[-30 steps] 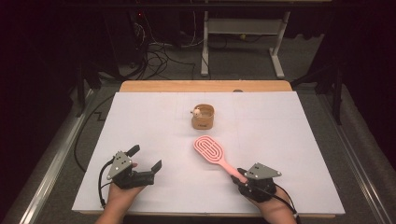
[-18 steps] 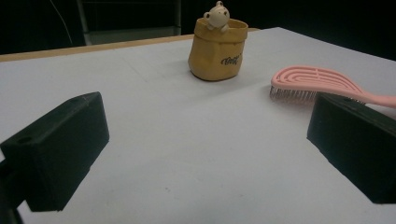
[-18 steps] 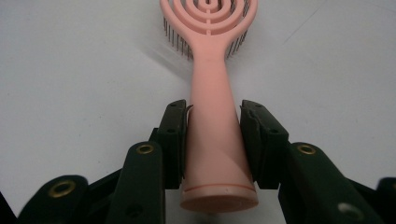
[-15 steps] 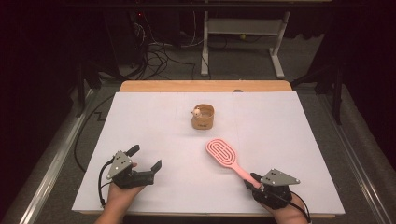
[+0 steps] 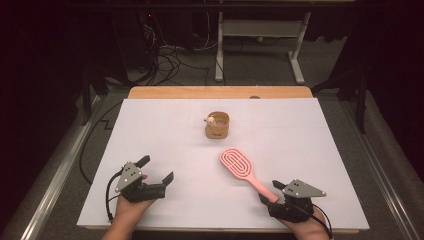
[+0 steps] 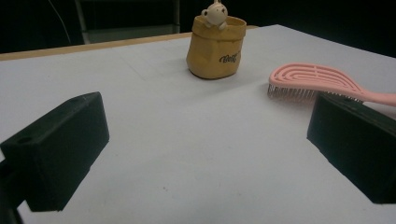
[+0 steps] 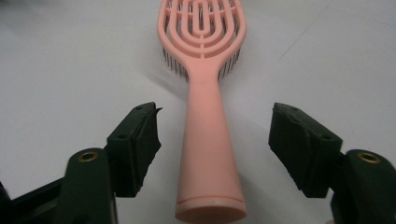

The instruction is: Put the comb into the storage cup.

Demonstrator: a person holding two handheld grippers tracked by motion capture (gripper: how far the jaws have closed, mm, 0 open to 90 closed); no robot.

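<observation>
You have the white table (image 5: 165, 125) before you, with the tan pouch (image 5: 217, 125) at 12 o'clock. The pink brush (image 5: 237, 164) lies flat at 3 o'clock, its handle between your right gripper (image 7: 212, 140)'s released jaws, untouched. Your left gripper (image 5: 156, 171) at 8 o'clock is spread wide with nothing between its jaws.

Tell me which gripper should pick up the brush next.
Right. The right gripper is open with its jaws on either side of the brush handle, so closing would likely grip it. The left gripper is open over bare table, well off to the side of the brush.
</observation>
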